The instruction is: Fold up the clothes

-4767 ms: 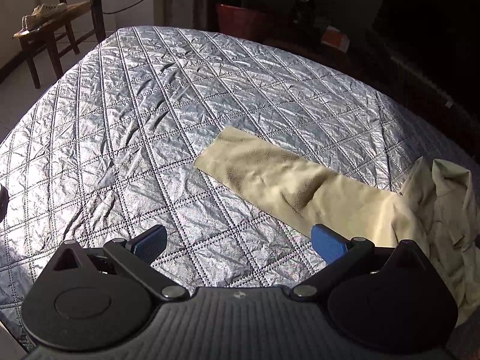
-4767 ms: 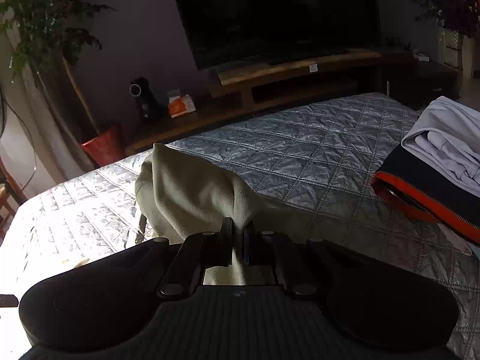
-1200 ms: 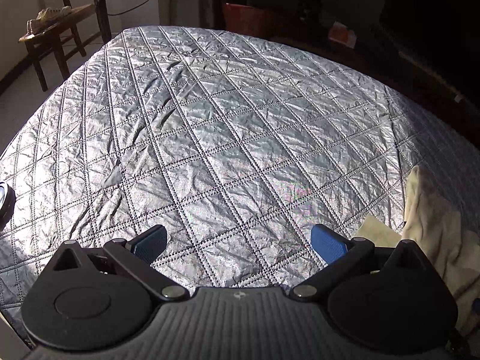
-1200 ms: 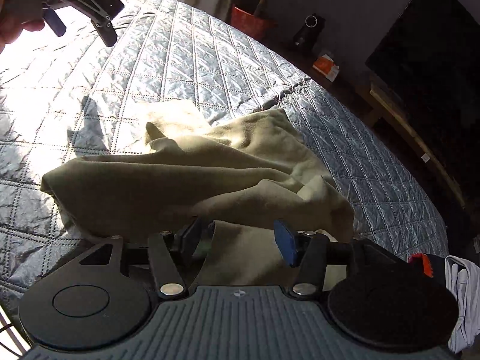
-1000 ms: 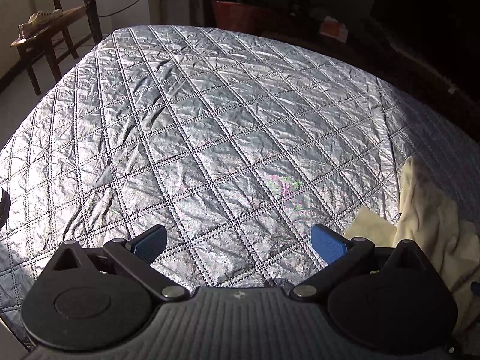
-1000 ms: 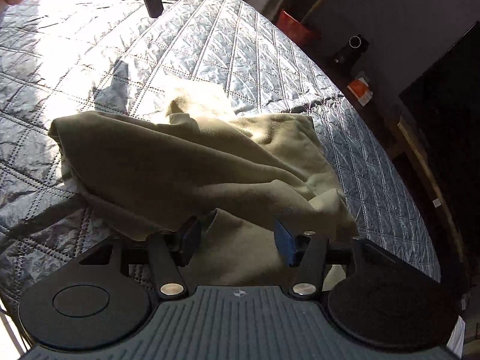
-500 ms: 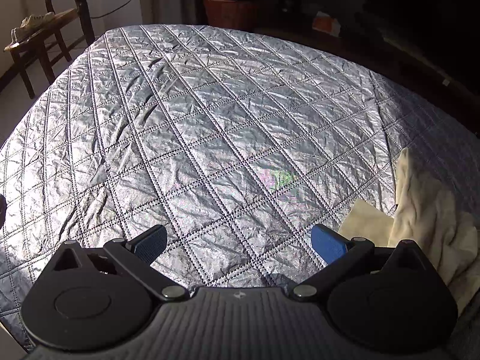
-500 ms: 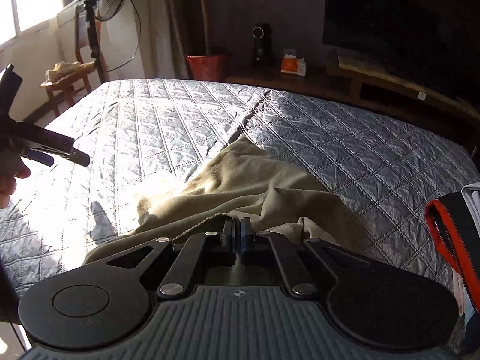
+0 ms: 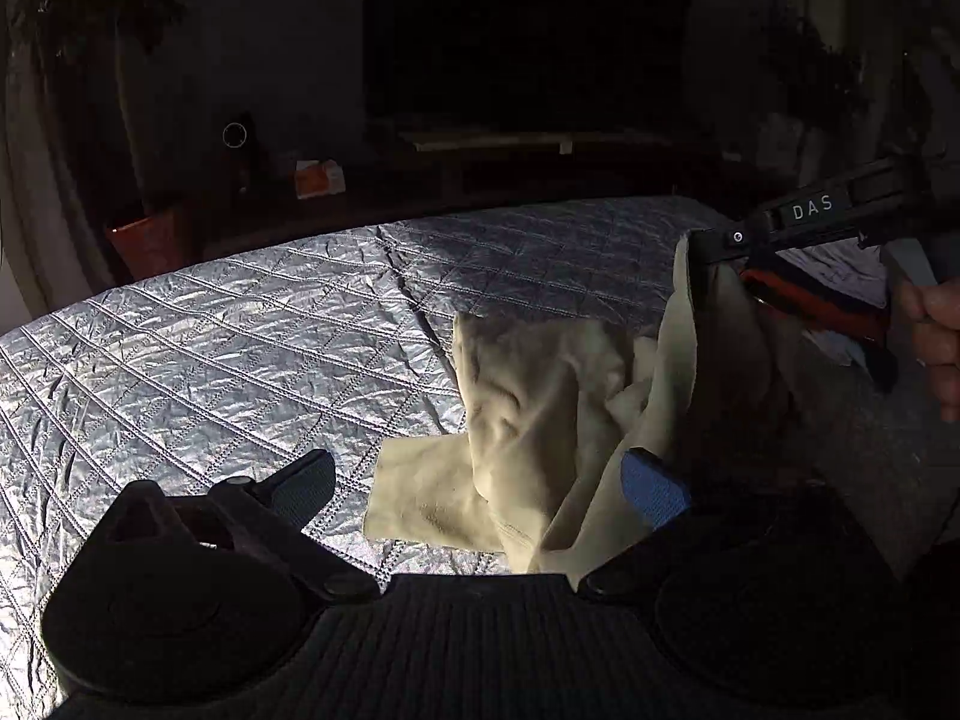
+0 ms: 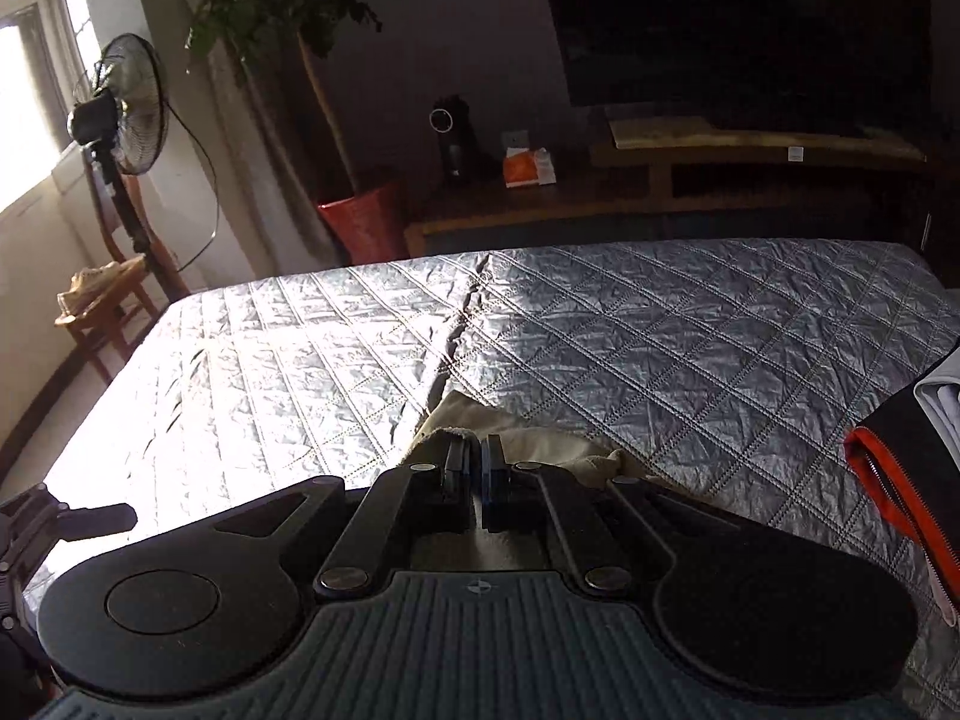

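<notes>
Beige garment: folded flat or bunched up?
Bunched up: the beige garment hangs crumpled from the shut right tongs, its lower end on the quilt.

The quilted bedspread [image 9: 240, 348] is silver-grey with a stitched diamond grid. The garment [image 9: 540, 420] is plain beige. The left gripper's pads [image 9: 654, 489] are blue on a black body. The folded clothes [image 10: 900, 480] are black with orange-red trim. The plant pot [image 10: 360, 219] is red.
</notes>
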Action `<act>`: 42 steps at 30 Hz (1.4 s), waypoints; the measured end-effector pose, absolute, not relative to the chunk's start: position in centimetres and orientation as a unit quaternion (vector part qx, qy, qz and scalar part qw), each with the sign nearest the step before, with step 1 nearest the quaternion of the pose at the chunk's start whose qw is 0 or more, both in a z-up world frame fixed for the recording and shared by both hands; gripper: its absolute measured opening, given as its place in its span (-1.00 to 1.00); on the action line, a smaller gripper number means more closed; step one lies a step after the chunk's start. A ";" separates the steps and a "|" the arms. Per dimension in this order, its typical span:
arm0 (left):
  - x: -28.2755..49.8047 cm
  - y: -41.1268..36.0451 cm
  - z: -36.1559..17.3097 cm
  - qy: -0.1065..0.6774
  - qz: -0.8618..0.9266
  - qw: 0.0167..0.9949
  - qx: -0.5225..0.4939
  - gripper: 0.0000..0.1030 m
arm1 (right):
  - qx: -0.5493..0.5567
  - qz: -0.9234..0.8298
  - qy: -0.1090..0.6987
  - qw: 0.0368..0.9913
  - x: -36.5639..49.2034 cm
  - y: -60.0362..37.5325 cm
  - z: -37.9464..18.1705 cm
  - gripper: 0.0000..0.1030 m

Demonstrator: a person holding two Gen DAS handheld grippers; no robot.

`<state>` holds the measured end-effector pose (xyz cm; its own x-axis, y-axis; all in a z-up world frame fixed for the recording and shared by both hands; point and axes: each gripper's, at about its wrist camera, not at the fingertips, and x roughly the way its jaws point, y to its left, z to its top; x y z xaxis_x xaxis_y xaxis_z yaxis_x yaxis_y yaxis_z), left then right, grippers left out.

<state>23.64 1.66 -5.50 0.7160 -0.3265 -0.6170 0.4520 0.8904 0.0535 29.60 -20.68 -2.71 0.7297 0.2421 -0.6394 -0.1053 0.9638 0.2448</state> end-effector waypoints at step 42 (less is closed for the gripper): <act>18.9 3.4 3.0 0.234 -0.142 0.960 0.068 -0.89 | 0.201 0.049 0.179 0.962 17.2 -25.0 5.5 -0.94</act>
<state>18.93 3.42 2.97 0.8506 -0.2400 -0.4679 0.3032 0.9508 0.0636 17.18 -25.03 5.53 0.9309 0.1672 -0.3246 -0.0232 0.9143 0.4043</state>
